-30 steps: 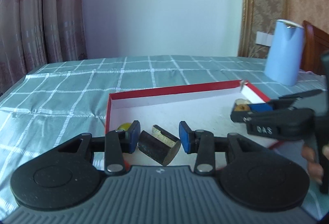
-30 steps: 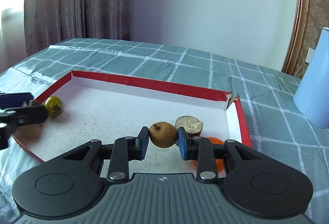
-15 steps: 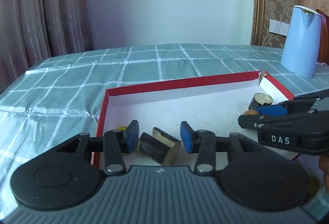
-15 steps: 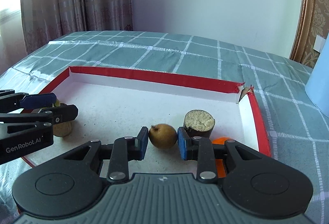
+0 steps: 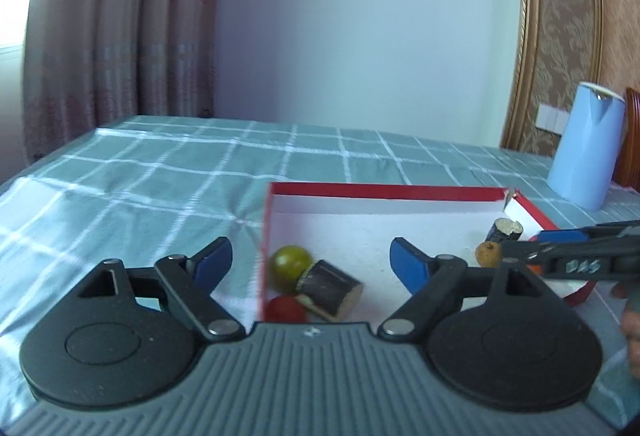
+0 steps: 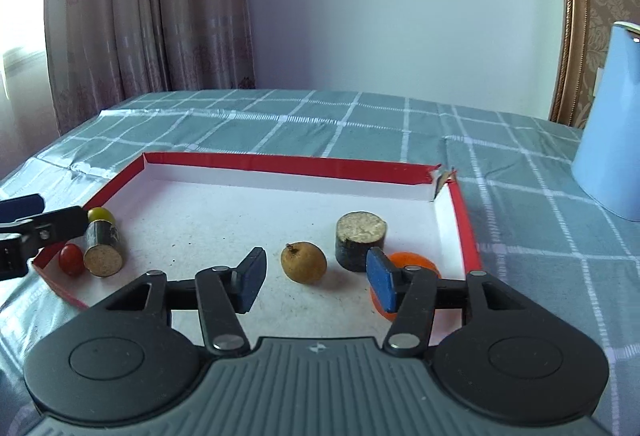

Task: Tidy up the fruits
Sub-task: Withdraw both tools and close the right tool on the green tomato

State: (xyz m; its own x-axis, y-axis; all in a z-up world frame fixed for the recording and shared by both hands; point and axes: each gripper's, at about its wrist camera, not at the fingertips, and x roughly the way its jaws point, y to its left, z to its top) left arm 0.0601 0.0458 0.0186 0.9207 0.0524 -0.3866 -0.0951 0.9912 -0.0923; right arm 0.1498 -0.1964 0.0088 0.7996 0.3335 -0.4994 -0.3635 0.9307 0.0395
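A shallow red-rimmed white tray [image 5: 384,190] [image 6: 288,165] lies on the checked cloth. In the left wrist view a dark cut cane piece [image 5: 332,288] lies on its side beside a green fruit [image 5: 291,262] and a red tomato [image 5: 285,309]. My left gripper [image 5: 310,260] is opening wide, its pads clear of the cane piece. In the right wrist view a brown longan-like fruit [image 6: 303,262] rests on the tray floor ahead of my right gripper [image 6: 316,278], whose jaws are opening and do not touch it. An upright cane piece [image 6: 361,240] and an orange fruit [image 6: 412,266] stand to its right.
A light blue jug [image 5: 585,143] [image 6: 612,123] stands on the cloth right of the tray. The tray's far right corner [image 6: 442,175] is torn. Curtains and a white wall are behind the table. A person's fingers [image 5: 632,324] show at the right edge.
Both grippers opened and drew back: the left let go of the lying cane piece, the right let go of the brown fruit. Both things now rest in the tray.
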